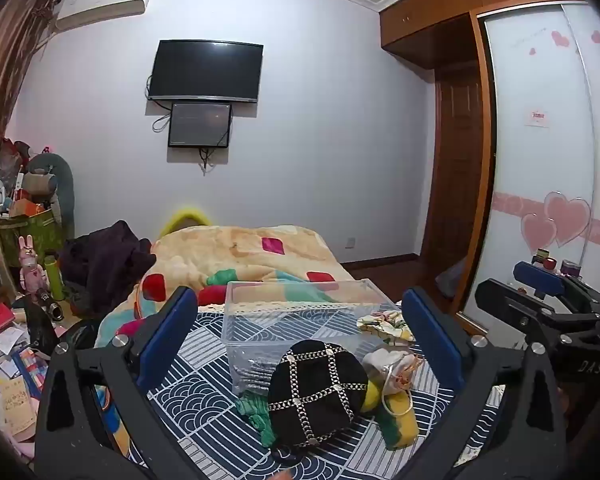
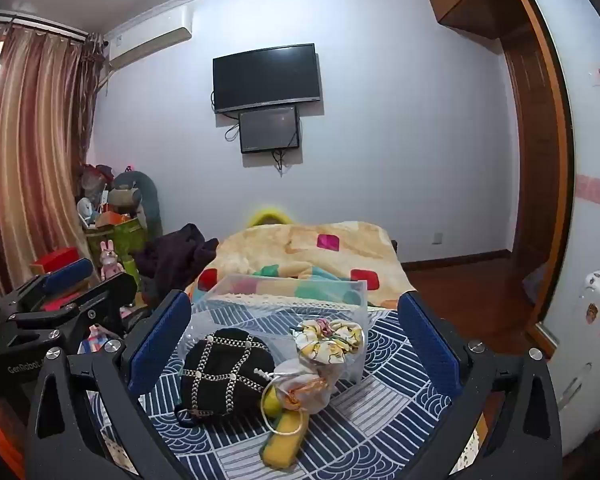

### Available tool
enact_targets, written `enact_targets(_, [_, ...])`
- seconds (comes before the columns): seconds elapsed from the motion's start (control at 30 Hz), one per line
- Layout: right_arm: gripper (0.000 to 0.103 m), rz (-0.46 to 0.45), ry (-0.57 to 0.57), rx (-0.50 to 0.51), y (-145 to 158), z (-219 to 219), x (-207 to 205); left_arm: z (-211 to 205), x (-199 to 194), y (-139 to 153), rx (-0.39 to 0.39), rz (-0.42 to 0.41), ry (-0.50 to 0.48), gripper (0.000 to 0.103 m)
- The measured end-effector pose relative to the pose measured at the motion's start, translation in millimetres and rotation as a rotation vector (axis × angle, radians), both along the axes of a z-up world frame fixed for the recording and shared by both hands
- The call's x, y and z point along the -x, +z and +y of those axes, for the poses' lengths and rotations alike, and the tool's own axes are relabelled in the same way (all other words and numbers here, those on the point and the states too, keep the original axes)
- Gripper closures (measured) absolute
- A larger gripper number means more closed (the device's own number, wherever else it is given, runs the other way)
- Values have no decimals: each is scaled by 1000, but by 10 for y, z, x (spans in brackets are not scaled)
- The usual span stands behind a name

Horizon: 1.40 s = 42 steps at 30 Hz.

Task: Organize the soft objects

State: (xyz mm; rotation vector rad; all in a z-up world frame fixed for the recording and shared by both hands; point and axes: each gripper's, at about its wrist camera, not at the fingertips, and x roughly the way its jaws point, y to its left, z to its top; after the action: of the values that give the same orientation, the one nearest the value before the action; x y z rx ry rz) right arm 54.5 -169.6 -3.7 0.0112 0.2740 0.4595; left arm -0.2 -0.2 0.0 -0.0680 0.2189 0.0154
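Observation:
A pile of soft things lies on a blue patterned cloth (image 1: pixel 204 412) in front of a clear plastic box (image 1: pixel 300 312). The pile holds a black cap with silver chains (image 1: pixel 316 392), a green scrunchie (image 1: pixel 256 412), a yellow sponge (image 1: pixel 400 416), a white drawstring pouch (image 1: pixel 392 364) and a floral scrunchie (image 1: pixel 384 326). My left gripper (image 1: pixel 300 332) is open and empty above the pile. My right gripper (image 2: pixel 296 336) is open and empty over the same cap (image 2: pixel 224 372), pouch (image 2: pixel 304 388), sponge (image 2: pixel 284 436) and floral scrunchie (image 2: pixel 332 340).
The box (image 2: pixel 284 300) stands at the bed's near end, with a colourful blanket (image 1: pixel 240 256) and dark clothes (image 1: pixel 104 268) beyond. Clutter and toys (image 1: pixel 32 264) fill the left side. A wardrobe with sliding doors (image 1: pixel 540 160) stands at the right.

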Motion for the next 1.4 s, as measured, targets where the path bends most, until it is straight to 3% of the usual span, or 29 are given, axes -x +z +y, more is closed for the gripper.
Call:
enact_targets(0.3, [0, 2, 2, -2, -1, -6, 1, 69, 59, 6, 30, -9, -22, 0])
enact_targets(1.4, [0, -4, 2, -20, 50, -42, 50, -47, 29, 24, 3, -23, -15, 0])
